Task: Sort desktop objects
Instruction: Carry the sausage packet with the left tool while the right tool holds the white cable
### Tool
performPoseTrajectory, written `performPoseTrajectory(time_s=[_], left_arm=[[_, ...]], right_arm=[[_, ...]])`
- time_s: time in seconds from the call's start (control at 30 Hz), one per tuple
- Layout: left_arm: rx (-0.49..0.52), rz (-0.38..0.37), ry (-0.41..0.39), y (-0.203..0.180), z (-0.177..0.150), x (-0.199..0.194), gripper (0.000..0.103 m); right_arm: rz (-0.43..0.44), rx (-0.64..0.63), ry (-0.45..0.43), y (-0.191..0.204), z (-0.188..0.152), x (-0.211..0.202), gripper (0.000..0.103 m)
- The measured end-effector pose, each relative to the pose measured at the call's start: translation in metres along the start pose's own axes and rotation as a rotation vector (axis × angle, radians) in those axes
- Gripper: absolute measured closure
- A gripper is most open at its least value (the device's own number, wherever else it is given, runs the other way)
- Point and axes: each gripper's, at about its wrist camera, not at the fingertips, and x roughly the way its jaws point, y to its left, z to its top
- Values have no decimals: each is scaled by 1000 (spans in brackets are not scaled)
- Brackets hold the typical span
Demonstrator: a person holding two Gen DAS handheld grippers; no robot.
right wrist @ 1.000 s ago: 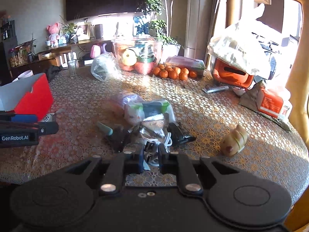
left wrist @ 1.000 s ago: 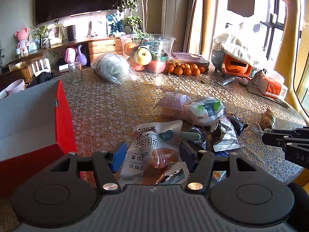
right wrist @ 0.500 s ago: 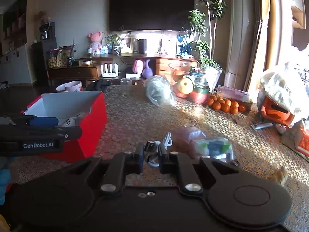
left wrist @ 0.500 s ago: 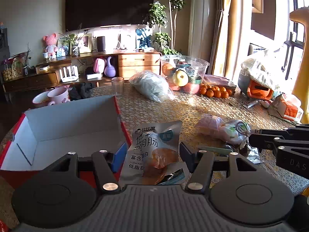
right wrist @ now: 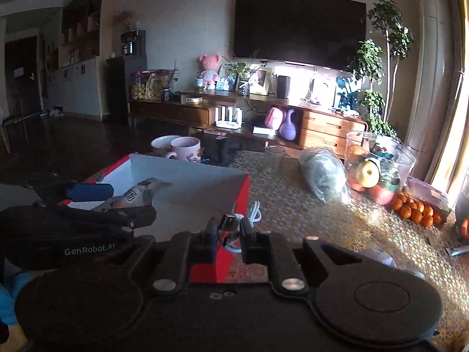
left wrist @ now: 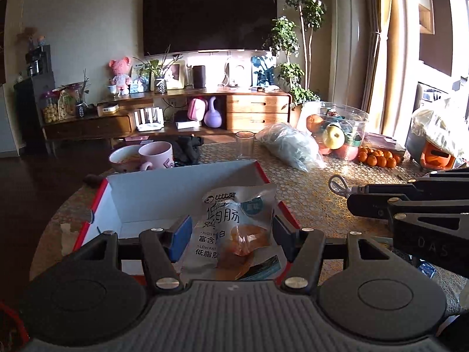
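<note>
Snack pouch [left wrist: 231, 228] is clamped in my left gripper [left wrist: 231, 233], hanging over the open red box [left wrist: 187, 184]. My right gripper [right wrist: 228, 234] is pinched tight on a coiled white cable [right wrist: 253, 209], just beside the box's near red wall. Box interior looks bare so far. Judgement: sorting is early; both items are undelivered, and fruit and bags beyond the box are unsorted.

both wrist views look forward, angled down, close over the red box [left wrist: 187, 193], sharing table [right wrist: 337, 228] and tv wall
</note>
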Motion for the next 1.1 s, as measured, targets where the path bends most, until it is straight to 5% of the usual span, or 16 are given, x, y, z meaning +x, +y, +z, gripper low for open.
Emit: performPoseTrajectory(time_s=[0.53, 1.1], left_arm=[[65, 101, 47, 44, 10, 41, 43], [141, 103, 169, 65, 20, 108, 43]], right_arm=[[93, -122, 39, 36, 29, 56, 89], [110, -156, 173, 38, 27, 118, 89]])
